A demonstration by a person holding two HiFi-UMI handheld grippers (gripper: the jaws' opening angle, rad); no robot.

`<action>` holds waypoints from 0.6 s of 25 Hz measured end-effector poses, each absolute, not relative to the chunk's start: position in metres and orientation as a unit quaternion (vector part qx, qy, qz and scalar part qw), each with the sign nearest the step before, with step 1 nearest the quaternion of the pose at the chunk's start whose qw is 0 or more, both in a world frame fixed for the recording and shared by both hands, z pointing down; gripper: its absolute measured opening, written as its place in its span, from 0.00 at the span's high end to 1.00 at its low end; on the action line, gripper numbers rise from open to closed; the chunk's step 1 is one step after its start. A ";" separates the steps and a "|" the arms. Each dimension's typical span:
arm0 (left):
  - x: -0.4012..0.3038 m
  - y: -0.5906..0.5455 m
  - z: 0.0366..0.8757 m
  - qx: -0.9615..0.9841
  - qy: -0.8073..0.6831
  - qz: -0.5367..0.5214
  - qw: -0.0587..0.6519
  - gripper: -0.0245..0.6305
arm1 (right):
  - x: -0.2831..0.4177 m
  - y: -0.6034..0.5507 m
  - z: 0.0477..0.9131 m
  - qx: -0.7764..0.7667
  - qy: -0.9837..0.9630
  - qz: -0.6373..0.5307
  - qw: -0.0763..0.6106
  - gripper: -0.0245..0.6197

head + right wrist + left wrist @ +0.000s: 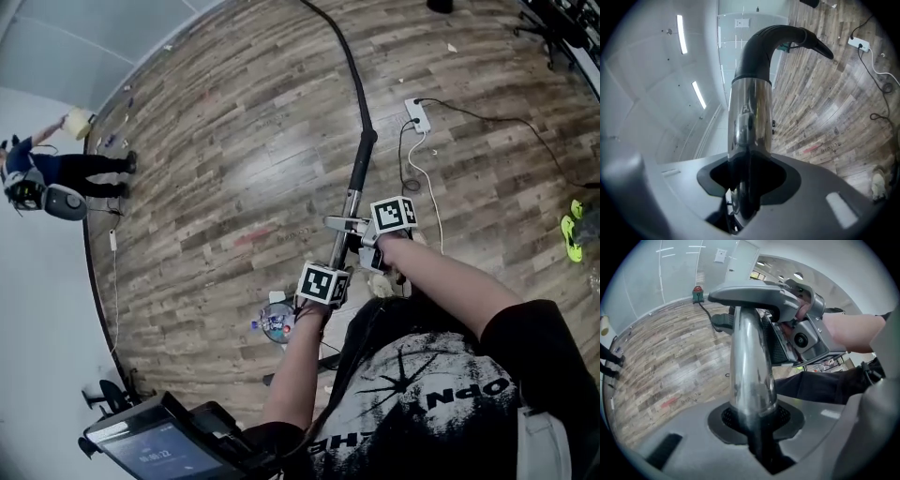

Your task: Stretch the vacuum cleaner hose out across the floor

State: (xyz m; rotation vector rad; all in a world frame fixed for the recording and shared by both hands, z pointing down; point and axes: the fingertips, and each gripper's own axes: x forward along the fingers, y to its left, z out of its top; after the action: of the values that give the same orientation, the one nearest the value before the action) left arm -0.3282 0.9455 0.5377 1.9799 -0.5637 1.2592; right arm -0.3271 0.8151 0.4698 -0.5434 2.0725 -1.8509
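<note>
Chrome wand tube [352, 208] is sitting clamped in both your left gripper [753, 425] and right gripper [743, 180], its black hose [354, 70] running away across the plank floor [234, 169]. You are seemingly mid-pull. Next you are needing a steady drag, keeping clear of the power strip [418, 114] at right and using the open floor leftward.

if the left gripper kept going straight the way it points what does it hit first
The chrome tube: the left gripper is shut on it, and it fills the line ahead. Past the tube, the line seems to end on the wood floor, though depth is unclear.
</note>
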 end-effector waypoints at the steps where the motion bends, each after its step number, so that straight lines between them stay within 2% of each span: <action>1: -0.329 0.950 0.539 0.768 -0.216 0.489 0.352 0.83 | -0.328 0.820 0.473 -0.196 0.724 -0.643 0.155 0.75; 7: -0.321 0.982 0.550 0.770 -0.214 0.494 0.341 0.83 | -0.320 0.855 0.483 -0.198 0.726 -0.642 0.150 0.76; 10: -0.312 0.995 0.557 0.765 -0.228 0.493 0.345 0.83 | -0.312 0.868 0.488 -0.195 0.731 -0.642 0.127 0.77; 15: -0.309 0.994 0.559 0.745 -0.269 0.481 0.376 0.83 | -0.285 0.879 0.496 -0.188 0.725 -0.656 0.088 0.61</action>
State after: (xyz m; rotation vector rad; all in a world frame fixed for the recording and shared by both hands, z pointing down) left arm -0.3086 0.9943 0.5585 1.9056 -0.6891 1.2309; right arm -0.2852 0.8786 0.4964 -0.5606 2.1594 -1.9536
